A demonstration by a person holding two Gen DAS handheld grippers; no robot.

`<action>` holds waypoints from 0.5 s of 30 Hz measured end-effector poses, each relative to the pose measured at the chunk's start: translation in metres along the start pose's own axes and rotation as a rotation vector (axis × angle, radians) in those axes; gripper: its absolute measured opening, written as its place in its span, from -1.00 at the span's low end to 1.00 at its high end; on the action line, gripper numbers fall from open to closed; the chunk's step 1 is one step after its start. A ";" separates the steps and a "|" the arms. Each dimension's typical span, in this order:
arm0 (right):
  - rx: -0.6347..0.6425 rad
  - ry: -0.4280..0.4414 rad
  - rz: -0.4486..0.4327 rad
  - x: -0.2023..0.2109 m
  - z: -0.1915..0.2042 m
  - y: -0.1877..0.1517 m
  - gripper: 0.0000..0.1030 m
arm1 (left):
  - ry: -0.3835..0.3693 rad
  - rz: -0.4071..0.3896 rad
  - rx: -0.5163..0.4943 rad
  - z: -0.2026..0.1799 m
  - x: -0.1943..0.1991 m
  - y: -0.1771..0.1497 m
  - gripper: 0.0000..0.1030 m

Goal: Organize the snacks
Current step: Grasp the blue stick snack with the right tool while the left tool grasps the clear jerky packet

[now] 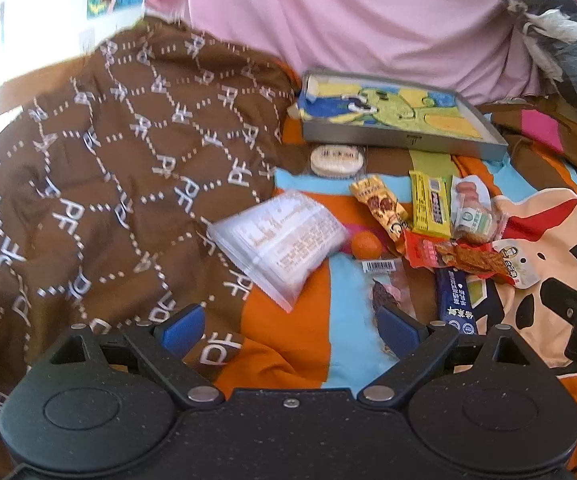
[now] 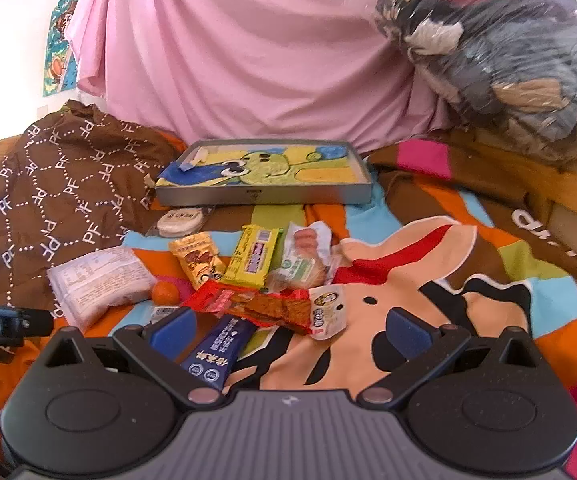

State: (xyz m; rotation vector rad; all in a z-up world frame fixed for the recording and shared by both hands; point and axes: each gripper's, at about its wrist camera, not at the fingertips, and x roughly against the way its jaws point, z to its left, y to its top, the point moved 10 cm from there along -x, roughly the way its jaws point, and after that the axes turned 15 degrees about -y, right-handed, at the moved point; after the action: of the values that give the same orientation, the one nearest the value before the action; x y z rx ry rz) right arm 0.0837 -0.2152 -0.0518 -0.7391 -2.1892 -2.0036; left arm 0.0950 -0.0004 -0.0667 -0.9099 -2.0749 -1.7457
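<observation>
While bare bedspread (image 2: 428,280) fills the right of the right wrist frame, the snacks (image 2: 248,276) crowd centre, below the grey tray (image 2: 264,196). Right gripper (image 2: 288,332) gapes empty just under them; left gripper (image 1: 288,326) likewise stands wide, holding nothing.

A bed with a striped cartoon sheet (image 2: 408,280) carries a brown quilt (image 2: 48,184), a grey tray (image 2: 264,196), a small orange (image 2: 165,293) and scattered snack packets (image 2: 248,264).
</observation>
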 end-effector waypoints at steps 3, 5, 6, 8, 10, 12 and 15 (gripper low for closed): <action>0.016 0.032 0.043 -0.008 0.003 -0.004 1.00 | -0.019 0.046 0.006 0.001 -0.012 0.002 0.82; 0.040 0.038 0.066 -0.014 0.005 -0.008 1.00 | -0.037 0.069 -0.011 -0.001 -0.020 0.007 0.82; 0.056 0.044 0.077 -0.017 0.007 -0.010 1.00 | -0.047 0.079 -0.025 -0.003 -0.024 0.011 0.82; 0.098 0.075 0.098 -0.024 0.013 -0.014 1.00 | -0.066 0.095 -0.058 -0.007 -0.032 0.018 0.82; 0.134 0.132 0.120 -0.029 0.023 -0.017 1.00 | -0.082 0.122 -0.086 -0.011 -0.043 0.023 0.82; 0.157 0.161 0.114 -0.035 0.033 -0.015 0.99 | -0.097 0.158 -0.085 -0.013 -0.054 0.025 0.82; 0.203 0.170 0.106 -0.046 0.046 -0.014 0.99 | -0.108 0.209 -0.086 -0.012 -0.070 0.027 0.82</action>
State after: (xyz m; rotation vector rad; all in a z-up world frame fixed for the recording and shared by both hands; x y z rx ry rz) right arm 0.1305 -0.1847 -0.0887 -0.6207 -2.1641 -1.6959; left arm 0.1628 -0.0297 -0.0831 -1.2233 -1.9003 -1.7205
